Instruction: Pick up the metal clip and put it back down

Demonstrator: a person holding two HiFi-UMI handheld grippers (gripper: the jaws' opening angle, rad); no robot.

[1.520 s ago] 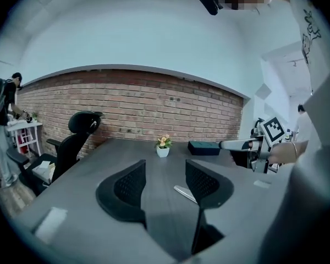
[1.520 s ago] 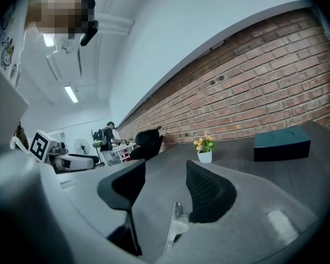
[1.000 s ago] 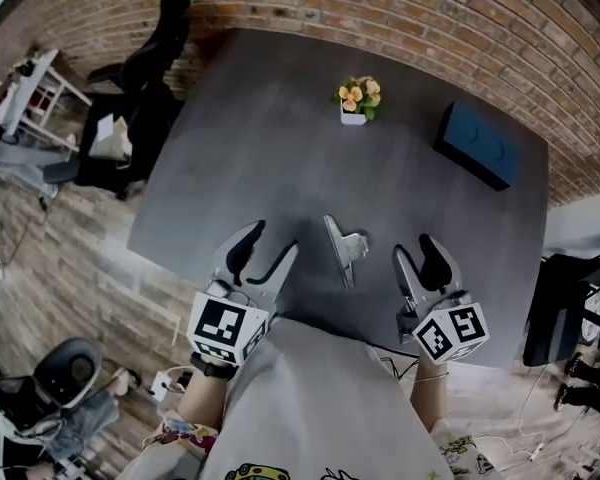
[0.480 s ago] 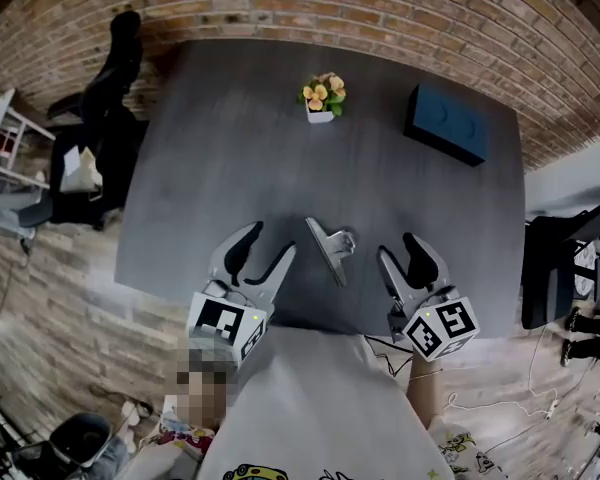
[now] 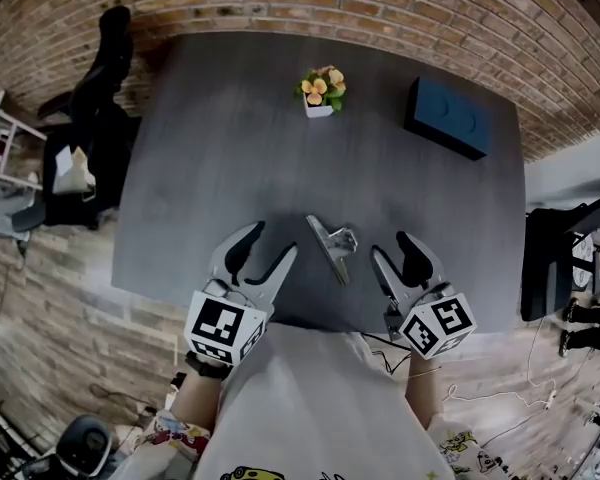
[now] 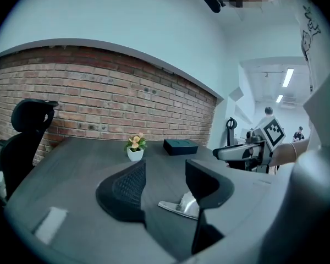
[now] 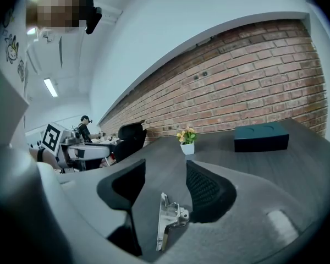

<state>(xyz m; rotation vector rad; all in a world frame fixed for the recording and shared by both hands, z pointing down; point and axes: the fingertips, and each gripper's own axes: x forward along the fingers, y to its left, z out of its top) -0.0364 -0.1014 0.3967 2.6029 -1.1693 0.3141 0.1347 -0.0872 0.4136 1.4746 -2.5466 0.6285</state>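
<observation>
Shiny metal clip (image 5: 332, 248) lay on the matte grey bench (image 5: 230, 138) between left gripper (image 5: 270, 241) and right gripper (image 5: 390, 245), both jaws spread, empty.

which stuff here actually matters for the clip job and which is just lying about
For the job:
- metal clip, lying on the table
- left hand-held gripper, open, empty
- right hand-held gripper, open, empty

Just lying about:
- small flower pot
- dark blue box
- black office chair beside the table
</observation>
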